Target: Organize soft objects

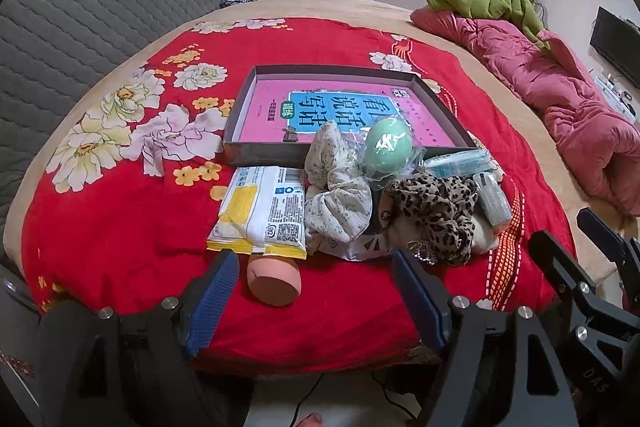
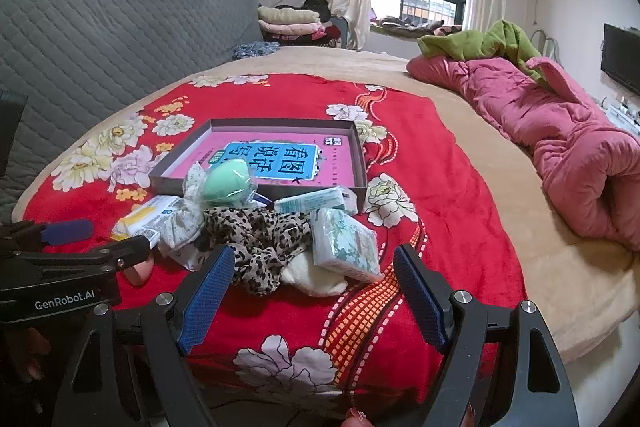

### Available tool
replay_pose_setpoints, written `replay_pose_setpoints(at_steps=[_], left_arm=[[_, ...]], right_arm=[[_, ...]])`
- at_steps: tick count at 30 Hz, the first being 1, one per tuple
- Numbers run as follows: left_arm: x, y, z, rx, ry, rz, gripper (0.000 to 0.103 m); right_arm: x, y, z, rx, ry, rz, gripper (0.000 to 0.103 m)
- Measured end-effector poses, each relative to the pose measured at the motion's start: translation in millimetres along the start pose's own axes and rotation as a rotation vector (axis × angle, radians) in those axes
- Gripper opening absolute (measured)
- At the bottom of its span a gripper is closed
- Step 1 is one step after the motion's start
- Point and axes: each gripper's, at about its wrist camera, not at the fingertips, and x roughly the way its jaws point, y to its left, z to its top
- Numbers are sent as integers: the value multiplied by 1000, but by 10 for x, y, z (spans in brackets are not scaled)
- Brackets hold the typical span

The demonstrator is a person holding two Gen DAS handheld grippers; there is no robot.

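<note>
A pile of soft things lies on the red floral blanket [image 1: 120, 227] in front of a shallow grey box [image 1: 256, 155] with a pink book inside. It holds a yellow-white wipes pack [image 1: 260, 211], a pale floral scrunchie [image 1: 340, 195], a bagged green sponge egg [image 1: 389, 143], a leopard-print scrunchie [image 2: 260, 239], tissue packs [image 2: 344, 243] and a cream cloth [image 2: 316, 277]. A peach sponge [image 1: 274, 281] sits nearest, between the fingers of my open left gripper [image 1: 316, 267]. My right gripper [image 2: 312, 263] is open, just short of the leopard scrunchie and tissue pack.
A grey quilted headboard [image 1: 80, 27] rises at the left. A rolled pink quilt [image 2: 560, 131] with a green cloth lies along the bed's right side. Folded clothes are stacked by the window. The bed's near edge is right under both grippers.
</note>
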Motion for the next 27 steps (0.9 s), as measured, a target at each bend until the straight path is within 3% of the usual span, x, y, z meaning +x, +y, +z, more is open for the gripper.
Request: replay_pose_setpoints(at_steps=[9,27], left_arm=[[33,65,-21,-19,10,-5,78],[344,418,-173,-120,118,8,79]], right_arm=[[15,1,-9,3,-3,3,82],[206,-124,-82,22,44,-4,82]])
